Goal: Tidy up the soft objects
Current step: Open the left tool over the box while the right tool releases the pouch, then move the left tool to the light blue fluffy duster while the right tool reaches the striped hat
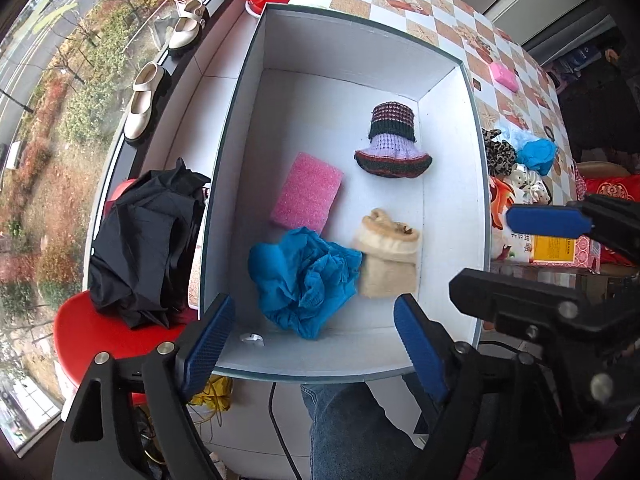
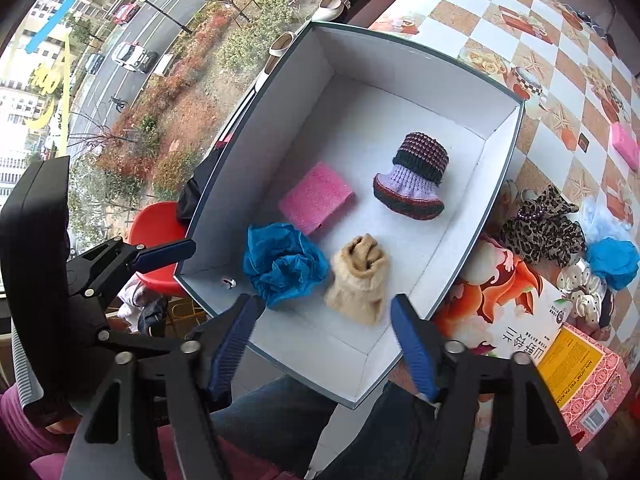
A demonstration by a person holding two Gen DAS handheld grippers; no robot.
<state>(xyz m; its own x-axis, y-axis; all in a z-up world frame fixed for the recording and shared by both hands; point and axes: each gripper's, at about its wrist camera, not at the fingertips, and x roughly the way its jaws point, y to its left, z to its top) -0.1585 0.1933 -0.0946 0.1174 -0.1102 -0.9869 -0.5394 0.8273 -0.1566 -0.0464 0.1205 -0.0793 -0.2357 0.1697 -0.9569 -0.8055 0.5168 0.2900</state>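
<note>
Both tongs: my left gripper and right gripper hang over the white box with jaws spread wide, nothing between the pads.
Left wrist view, box contents: crumpled blue cloth just ahead at 12 o'clock, touching the beige plush piece at its 3 o'clock; pink sponge beyond; knitted hat farthest, toward 1 o'clock.
Left wrist view, outside: leopard scrunchie and a second blue cloth lie on the table at 2 o'clock, past the box wall.
Right wrist view, box contents: beige plush piece at 12 o'clock, long axis running toward me; blue cloth at 11.
Right wrist view, outside: leopard scrunchie, blue cloth at 2 o'clock.
Next move, my guess: the loose pile sits on my right side, so the right gripper is nearer.
</note>
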